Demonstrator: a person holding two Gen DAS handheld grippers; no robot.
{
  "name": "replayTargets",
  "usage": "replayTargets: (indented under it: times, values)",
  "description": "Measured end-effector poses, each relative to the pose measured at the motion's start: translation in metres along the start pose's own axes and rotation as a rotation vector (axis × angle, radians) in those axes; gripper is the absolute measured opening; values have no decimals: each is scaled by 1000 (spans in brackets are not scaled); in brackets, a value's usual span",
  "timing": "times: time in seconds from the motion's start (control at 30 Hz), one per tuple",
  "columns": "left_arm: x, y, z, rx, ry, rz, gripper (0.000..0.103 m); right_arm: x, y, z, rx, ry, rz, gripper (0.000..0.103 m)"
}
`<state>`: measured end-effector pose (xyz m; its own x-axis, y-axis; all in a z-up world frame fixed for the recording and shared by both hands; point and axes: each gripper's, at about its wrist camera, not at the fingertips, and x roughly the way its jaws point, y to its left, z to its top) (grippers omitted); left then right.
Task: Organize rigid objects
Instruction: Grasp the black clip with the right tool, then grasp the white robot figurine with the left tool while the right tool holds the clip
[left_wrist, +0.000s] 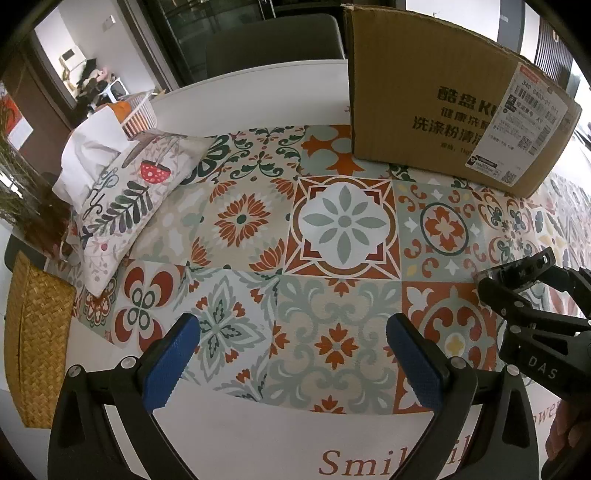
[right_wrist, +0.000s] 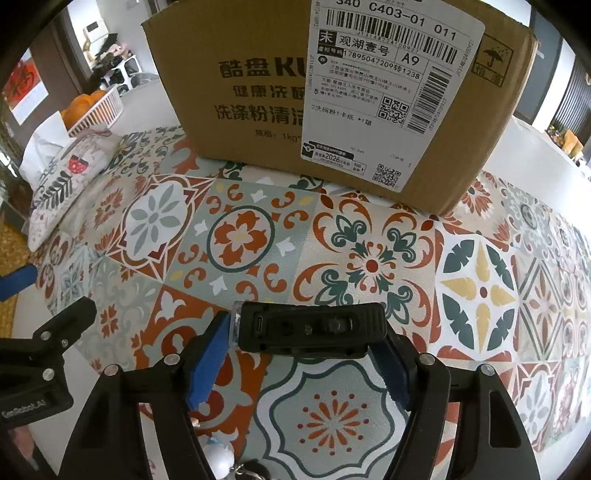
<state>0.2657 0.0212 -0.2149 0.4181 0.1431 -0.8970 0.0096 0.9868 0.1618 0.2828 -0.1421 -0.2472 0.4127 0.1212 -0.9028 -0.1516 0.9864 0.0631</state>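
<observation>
Right hand-held gripper (right_wrist: 303, 354): nearest the lens, its blue fingers (right_wrist: 208, 363) clamped on either end of a black device.
Black device (right_wrist: 308, 326): a flat, dark, rectangular gadget with a port and a small knob on the edge facing the camera, held crosswise, seemingly just above the patterned mat; whether it touches the mat cannot be told.
Left hand-held gripper (left_wrist: 291, 349): fingers spread wide apart, nothing between them, hovering over the mat's near edge.
Patterned mat (left_wrist: 343, 221): tile-print covering in orange, green and cream, spread over the white surface (left_wrist: 258, 79).
Cardboard box (right_wrist: 332, 92): stands on the mat's far side, beyond the device, with a shipping label on its front.
Cushion (left_wrist: 125, 199): floral print, lying at the mat's left end.
Woven basket (left_wrist: 35, 343): at the left edge, nearer than the cushion.
White basket (right_wrist: 99, 109): far left on the surface, holding orange fruit.
</observation>
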Motion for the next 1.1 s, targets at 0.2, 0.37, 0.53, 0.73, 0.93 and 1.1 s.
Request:
replayTargets:
  times: [0.2,0.37,0.53,0.73,0.93,1.1]
  values:
    - [-10,-3,-3,11,-12,-8,102,-10,-3,-6,7,-24,-4,73]
    - [-31,-7,-8,21,-40,-32,102,-37,-6,-13,23,-74,-13,73]
    - [-48,-16,-15,36,-48,-77,102,-62,-11,-24,41,-106,-25,73]
    - [-59,-34,-32,66,-53,-142,102,-87,-21,-44,53,-135,-58,73]
    - [-64,-54,-45,93,-51,-206,102,-103,-38,-67,82,-144,-78,73]
    - [-62,-70,-54,134,-46,-244,100,-106,-50,-83,112,-135,-84,73]
